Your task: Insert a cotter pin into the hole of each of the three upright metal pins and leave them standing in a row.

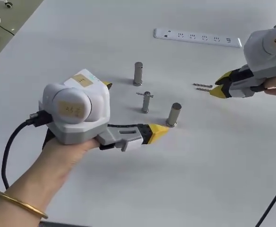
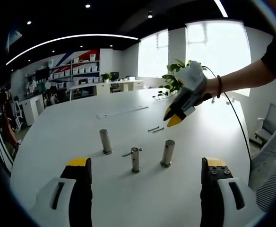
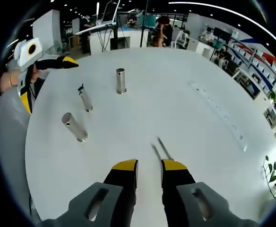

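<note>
Left gripper (image 2: 146,166): jaws were spread wide, empty, at the row's 8 o'clock.
Far metal pin (image 1: 138,74): upright, unfilled.
Middle metal pin (image 1: 146,105): fitted cotter pin (image 1: 144,94) through it.
Near metal pin (image 1: 174,115): unfilled, at its 4 o'clock.
Loose cotter pins (image 1: 202,87): lay flat at 2 o'clock.
Right gripper (image 1: 221,84): jaws narrowly parted, empty, beside them.
Risk: a shallow pinch could roll a pin away; a nudge could topple an upright.
</note>
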A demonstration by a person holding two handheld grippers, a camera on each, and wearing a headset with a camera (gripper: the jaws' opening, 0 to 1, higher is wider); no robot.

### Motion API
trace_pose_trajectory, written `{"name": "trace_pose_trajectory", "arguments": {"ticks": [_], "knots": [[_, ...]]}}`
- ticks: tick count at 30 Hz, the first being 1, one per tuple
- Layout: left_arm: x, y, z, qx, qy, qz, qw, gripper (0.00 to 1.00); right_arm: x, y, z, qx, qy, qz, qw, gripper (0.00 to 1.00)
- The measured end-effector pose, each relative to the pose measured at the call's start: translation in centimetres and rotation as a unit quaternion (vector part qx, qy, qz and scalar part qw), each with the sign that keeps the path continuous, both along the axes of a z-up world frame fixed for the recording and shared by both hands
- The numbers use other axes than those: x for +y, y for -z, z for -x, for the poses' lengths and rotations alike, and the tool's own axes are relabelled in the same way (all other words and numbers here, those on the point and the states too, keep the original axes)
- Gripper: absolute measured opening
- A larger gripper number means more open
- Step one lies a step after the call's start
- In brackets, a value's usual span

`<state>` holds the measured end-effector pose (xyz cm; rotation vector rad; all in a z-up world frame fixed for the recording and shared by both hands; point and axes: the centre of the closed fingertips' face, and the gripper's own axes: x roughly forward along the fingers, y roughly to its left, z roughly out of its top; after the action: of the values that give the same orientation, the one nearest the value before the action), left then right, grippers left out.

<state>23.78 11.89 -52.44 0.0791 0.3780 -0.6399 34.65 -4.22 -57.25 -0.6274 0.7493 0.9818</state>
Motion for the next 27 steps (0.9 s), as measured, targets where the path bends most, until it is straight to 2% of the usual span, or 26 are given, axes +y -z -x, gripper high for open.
{"name": "trace_pose_trajectory", "arguments": {"ticks": [2,4,5,13,19,22,24,27], "knots": [[0.3,0.0,-0.1,-0.002,-0.006,-0.002,1.0,0.93,-0.2,0.5,-0.3,0.004,0.003,0.006,1.0,0.14],[0.5,-0.4,-0.2,-0.012,-0.008,-0.005,0.9999,0.88,-0.3,1.1,-0.6,0.01,0.006,0.009,0.9999,0.13],[0.5,-0.5,-0.3,-0.013,-0.009,-0.003,0.9999,0.89,-0.4,1.2,-0.7,0.011,0.009,0.01,0.9998,0.13],[0.8,0.0,-0.3,-0.001,-0.015,0.003,0.9999,0.91,-0.6,2.4,-1.6,0.028,0.015,0.019,0.9993,0.11],[0.8,0.2,-0.4,0.002,-0.015,0.005,0.9999,0.92,-0.8,2.8,-1.6,0.042,0.013,0.029,0.9986,0.09],[0.8,0.1,-0.4,0.001,-0.015,0.005,0.9999,0.92,-1.3,3.1,-1.4,0.05,0.008,0.046,0.9976,0.08],[0.8,0.1,-0.4,0.002,-0.015,0.006,0.9999,0.92,-1.1,3.0,-1.0,0.066,0.004,0.04,0.997,0.06],[0.8,0.1,-0.4,0.002,-0.015,0.006,0.9999,0.91,-1.0,2.9,-1.0,0.069,0.001,0.043,0.9967,0.05]]}}
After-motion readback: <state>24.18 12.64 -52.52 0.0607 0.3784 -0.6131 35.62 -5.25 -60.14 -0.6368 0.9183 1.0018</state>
